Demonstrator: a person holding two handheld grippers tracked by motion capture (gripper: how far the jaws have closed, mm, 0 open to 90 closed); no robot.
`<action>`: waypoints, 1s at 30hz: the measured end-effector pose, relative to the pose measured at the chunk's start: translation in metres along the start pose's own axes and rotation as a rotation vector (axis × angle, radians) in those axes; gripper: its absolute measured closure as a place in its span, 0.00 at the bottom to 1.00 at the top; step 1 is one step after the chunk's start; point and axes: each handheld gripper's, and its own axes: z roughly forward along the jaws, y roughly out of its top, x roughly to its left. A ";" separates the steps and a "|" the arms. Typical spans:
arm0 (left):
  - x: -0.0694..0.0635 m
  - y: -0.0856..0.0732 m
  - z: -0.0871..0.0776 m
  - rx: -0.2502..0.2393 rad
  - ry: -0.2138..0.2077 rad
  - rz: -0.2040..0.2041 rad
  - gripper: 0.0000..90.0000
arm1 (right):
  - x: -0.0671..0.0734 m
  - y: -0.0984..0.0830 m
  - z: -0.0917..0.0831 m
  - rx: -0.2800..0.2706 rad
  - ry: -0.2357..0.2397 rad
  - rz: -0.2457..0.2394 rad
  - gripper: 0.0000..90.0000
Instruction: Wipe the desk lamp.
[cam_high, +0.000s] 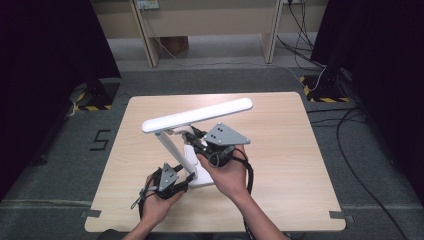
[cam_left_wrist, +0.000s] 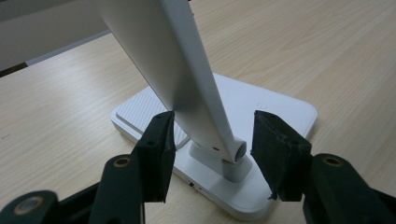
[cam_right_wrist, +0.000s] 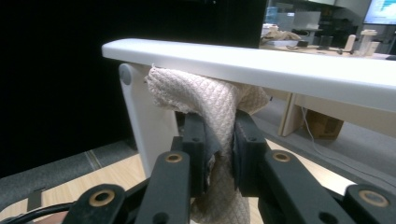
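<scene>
High view: a person is working a white desk lamp near the middle of the table, one pair of tongs in each hand.
Lamp: it is standing on its flat base, the arm leaning up to a long light bar overhead.
Left tongs: they are sitting low at the base, jaws partly open to either side of the arm's foot; in the left gripper view one pad is touching or nearly touching the arm while the other is standing clear, so nothing is being squeezed.
Right tongs: they are closing tightly on a quilted beige cloth and pressing it up against the underside of the light bar, close to the hinge.
Step in hand: wiping the lamp's light bar, by my reading, with the left tongs steadying the lamp.
Next move: probably dragging the cloth along the bar toward its free end, keeping it pressed upward while the lamp is being kept from tipping.
</scene>
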 end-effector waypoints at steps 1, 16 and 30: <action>0.000 0.000 0.000 0.000 0.000 -0.001 0.54 | 0.001 0.000 0.001 0.000 0.003 0.002 0.87; -0.001 -0.001 0.000 0.004 -0.003 -0.001 0.54 | 0.009 0.002 0.010 0.014 0.029 -0.012 0.87; -0.001 0.000 0.000 0.007 -0.002 0.003 0.54 | 0.011 -0.003 0.013 0.058 0.041 -0.032 0.87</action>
